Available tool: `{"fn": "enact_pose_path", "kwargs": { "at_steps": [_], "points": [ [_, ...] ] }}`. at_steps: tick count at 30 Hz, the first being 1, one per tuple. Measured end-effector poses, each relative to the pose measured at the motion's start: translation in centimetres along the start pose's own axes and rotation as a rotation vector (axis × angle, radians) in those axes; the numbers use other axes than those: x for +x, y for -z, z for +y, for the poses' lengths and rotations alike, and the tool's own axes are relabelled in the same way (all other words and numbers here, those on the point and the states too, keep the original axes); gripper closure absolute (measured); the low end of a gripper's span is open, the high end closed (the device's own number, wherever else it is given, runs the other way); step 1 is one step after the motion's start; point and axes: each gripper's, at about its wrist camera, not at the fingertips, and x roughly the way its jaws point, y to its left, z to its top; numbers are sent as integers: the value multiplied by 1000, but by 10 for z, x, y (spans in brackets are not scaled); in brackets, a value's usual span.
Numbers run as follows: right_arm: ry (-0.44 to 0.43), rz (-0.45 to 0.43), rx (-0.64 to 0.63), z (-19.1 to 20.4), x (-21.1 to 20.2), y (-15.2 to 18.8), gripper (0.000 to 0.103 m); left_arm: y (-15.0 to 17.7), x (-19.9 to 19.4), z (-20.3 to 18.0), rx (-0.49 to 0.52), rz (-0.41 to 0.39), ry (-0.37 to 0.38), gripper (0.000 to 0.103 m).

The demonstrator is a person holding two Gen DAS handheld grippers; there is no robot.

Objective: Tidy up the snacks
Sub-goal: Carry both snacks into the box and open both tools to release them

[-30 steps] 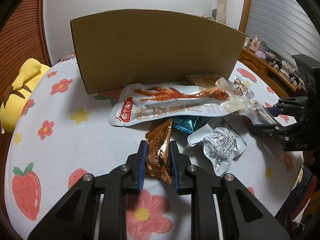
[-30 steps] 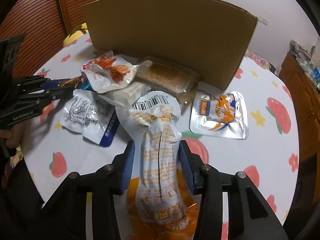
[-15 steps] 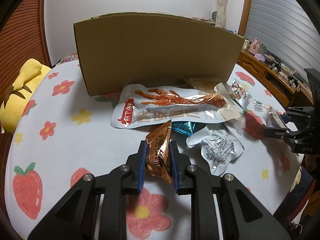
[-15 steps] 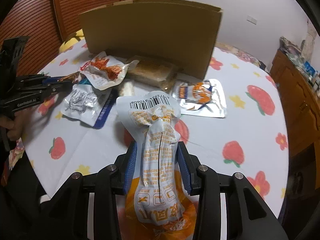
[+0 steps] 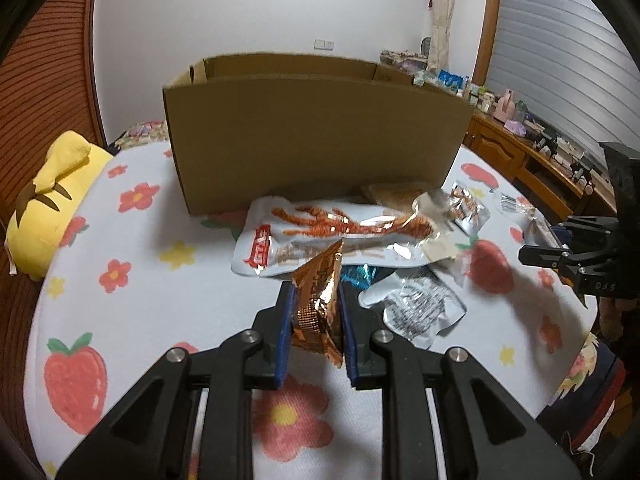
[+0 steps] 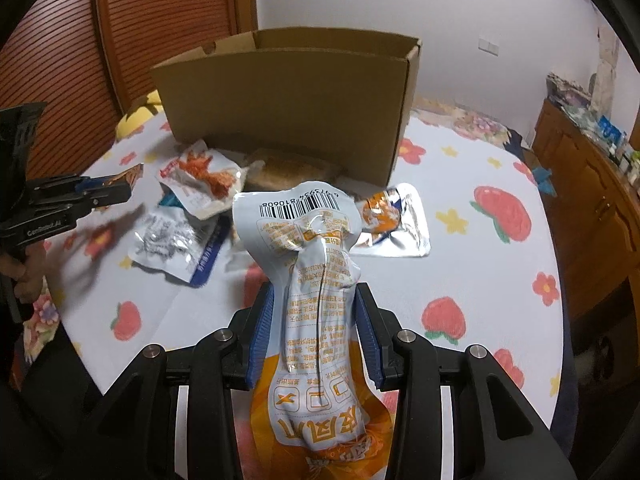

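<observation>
My left gripper [image 5: 316, 300] is shut on a copper foil snack packet [image 5: 320, 300] and holds it above the table. My right gripper [image 6: 316, 300] is shut on a white and orange snack pouch [image 6: 316, 280] with a barcode, also lifted. An open cardboard box [image 5: 312, 132] stands at the back; it also shows in the right wrist view [image 6: 288, 100]. Loose snacks lie in front of it: a long white pack with red print [image 5: 336, 236], a silver pouch [image 5: 416, 308], a silver and orange pouch [image 6: 396, 224].
A round table with a strawberry and flower cloth [image 5: 132, 280] carries everything. A yellow plush toy [image 5: 48, 200] lies at its left edge. A wooden sideboard [image 6: 592, 200] stands to the right. The left gripper shows in the right wrist view [image 6: 100, 192].
Both grippers have risen and drawn back from the pile with their snacks. The box's open top now shows.
</observation>
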Motion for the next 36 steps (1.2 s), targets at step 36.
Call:
{"fn": "enact_pose_path", "kwargs": {
  "at_steps": [36],
  "points": [
    [-96, -195, -150, 7, 5, -200, 62, -163, 9, 7, 113, -137, -54, 83]
  ]
}}
